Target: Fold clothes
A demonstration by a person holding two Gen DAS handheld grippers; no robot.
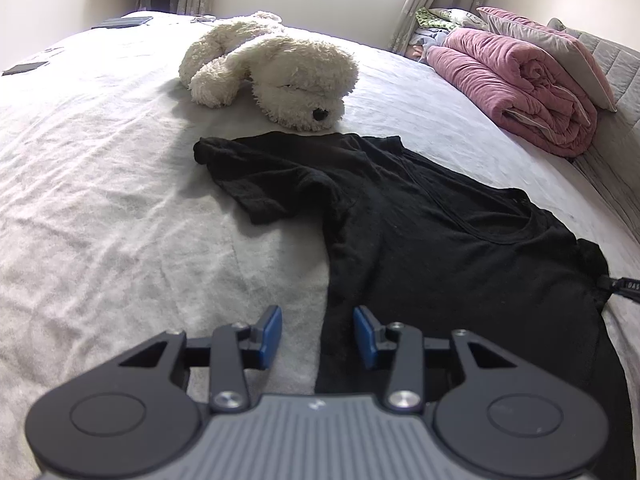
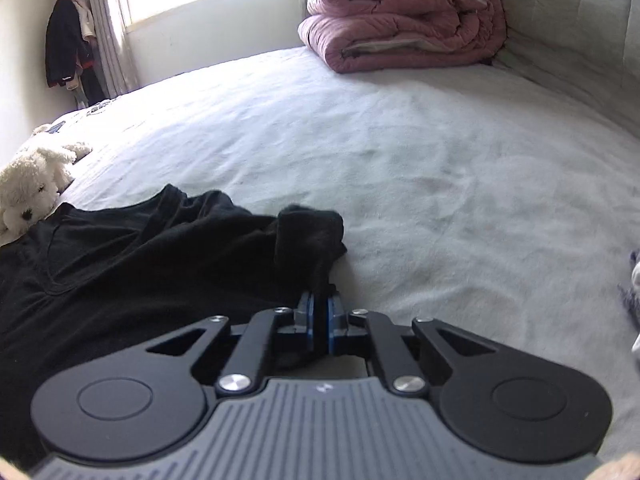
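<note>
Left wrist view: the left gripper (image 1: 318,334) is held open over the side edge of the black shirt (image 1: 420,240), which is spread on the bed (image 1: 100,200). A sleeve (image 2: 310,232) is pinched by the closed right gripper (image 2: 320,322). Farther off, a stuffed dog (image 1: 280,76) and a pink quilt (image 1: 516,80) are seen.

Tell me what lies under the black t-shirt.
The black t-shirt lies spread on the white bedsheet, which shows all around it. Whatever else may sit beneath the fabric is covered and cannot be seen.
</note>
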